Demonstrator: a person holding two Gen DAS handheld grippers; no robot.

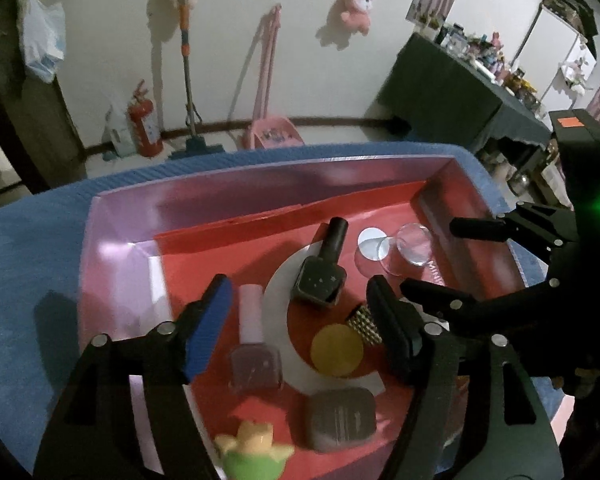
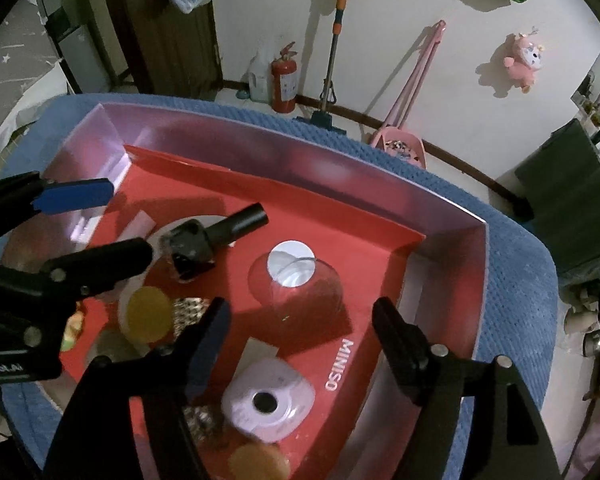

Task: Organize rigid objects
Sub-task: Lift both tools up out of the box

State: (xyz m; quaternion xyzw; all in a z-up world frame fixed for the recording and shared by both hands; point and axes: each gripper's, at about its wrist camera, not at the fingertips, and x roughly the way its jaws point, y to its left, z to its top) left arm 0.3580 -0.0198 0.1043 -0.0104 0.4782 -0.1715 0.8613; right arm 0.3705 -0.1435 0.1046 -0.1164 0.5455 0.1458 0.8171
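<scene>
Both claws (left (image 1: 300,312), right (image 2: 300,328)) hover agape over the red box (image 2: 380,216).

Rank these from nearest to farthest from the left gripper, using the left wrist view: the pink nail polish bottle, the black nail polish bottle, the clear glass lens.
1. Pink nail polish bottle, lying between the open fingers of the left gripper.
2. Black nail polish bottle, farther ahead, mid-tray.
3. Clear glass lens, farthest, ahead to the right.

Black nail-polish bottle (image 1: 320,276) is lying tipped, cap toward 12 o'clock; pink-capped bottle (image 1: 254,344) is lying at its 8 o'clock. Yellow disc (image 1: 336,351), grey compact (image 1: 340,418) are resting at 6 o'clock.
</scene>
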